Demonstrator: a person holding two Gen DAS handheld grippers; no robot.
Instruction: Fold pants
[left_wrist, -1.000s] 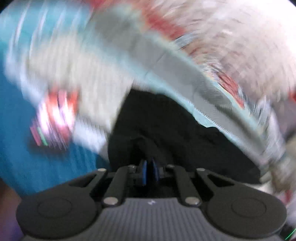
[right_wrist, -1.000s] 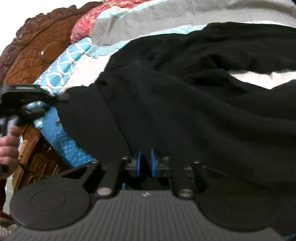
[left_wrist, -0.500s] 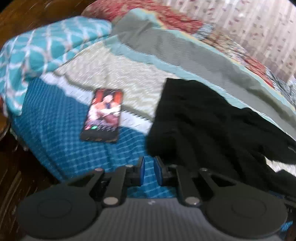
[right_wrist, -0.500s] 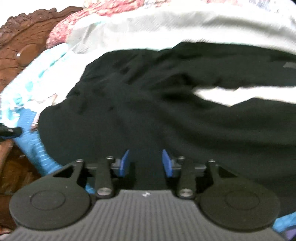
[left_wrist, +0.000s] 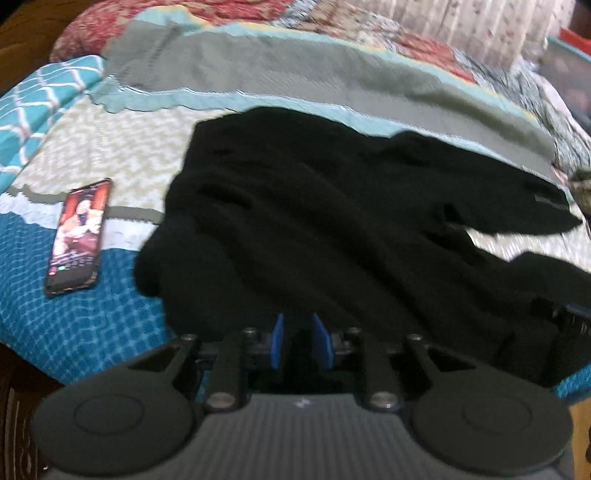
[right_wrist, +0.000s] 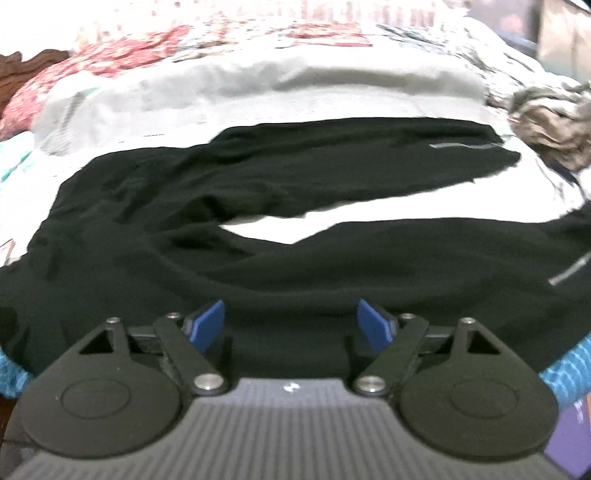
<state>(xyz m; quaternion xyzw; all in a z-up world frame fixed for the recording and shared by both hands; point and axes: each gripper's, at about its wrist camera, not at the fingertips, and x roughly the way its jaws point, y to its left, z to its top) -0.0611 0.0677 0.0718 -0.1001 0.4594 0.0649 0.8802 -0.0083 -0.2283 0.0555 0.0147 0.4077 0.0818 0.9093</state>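
You see black pants (left_wrist: 314, 221) with grey stripes, a teal checked bedspread (left_wrist: 85, 332), a teal-and-white lattice pillow (left_wrist: 40, 107), and blue pads (right_wrist: 207, 325) on your right hand-held gripper (right_wrist: 291, 325).

Pants (left_wrist: 314, 221) lie spread on the bed (left_wrist: 92, 325), phone (left_wrist: 79, 236) to their left.

From the left wrist view, a phone (left_wrist: 78, 236) lies on the bedspread (left_wrist: 92, 317) at nine o'clock, well apart from the black pants (left_wrist: 314, 221), with bare quilt between them. From the right wrist view, a crumpled patterned cloth (right_wrist: 546, 122) sits at two o'clock, just beside the far leg's hem. A bare wedge of quilt lies between the two legs.
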